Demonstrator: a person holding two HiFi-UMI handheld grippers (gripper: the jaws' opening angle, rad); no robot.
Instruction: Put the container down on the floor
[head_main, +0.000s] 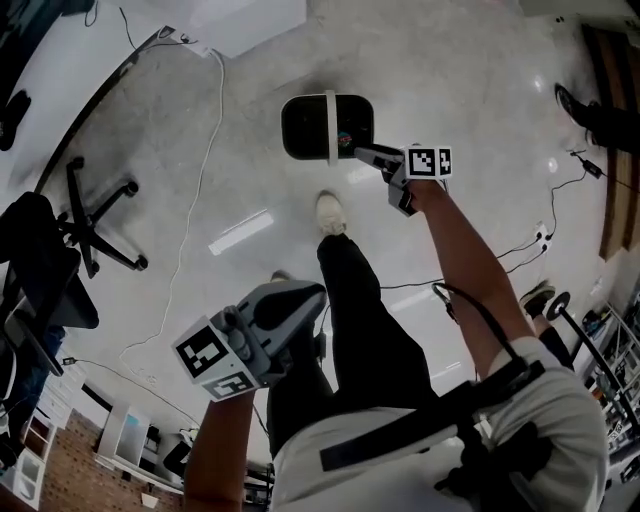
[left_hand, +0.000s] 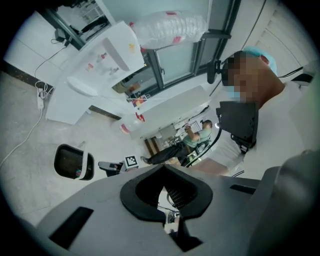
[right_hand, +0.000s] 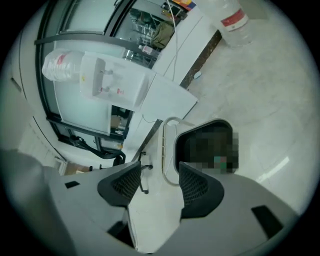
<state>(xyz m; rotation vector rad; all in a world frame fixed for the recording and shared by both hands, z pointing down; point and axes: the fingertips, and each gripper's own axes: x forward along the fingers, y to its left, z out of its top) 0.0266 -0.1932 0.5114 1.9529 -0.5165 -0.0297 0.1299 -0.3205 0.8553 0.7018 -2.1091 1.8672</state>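
Note:
The container is a black bin with a white handle across its top, and it stands on the pale floor ahead of the person's foot. My right gripper is at its right rim. In the right gripper view the right gripper is open, and the white handle lies just ahead between the pads, which do not press on it. The bin's inside is partly hidden. My left gripper hangs by the person's leg, away from the bin. Its jaws meet with nothing between them.
A black office chair stands at the left, and a white cable runs across the floor beside it. More cables lie at the right. The person's shoe is close behind the bin. A white water dispenser stands by the wall.

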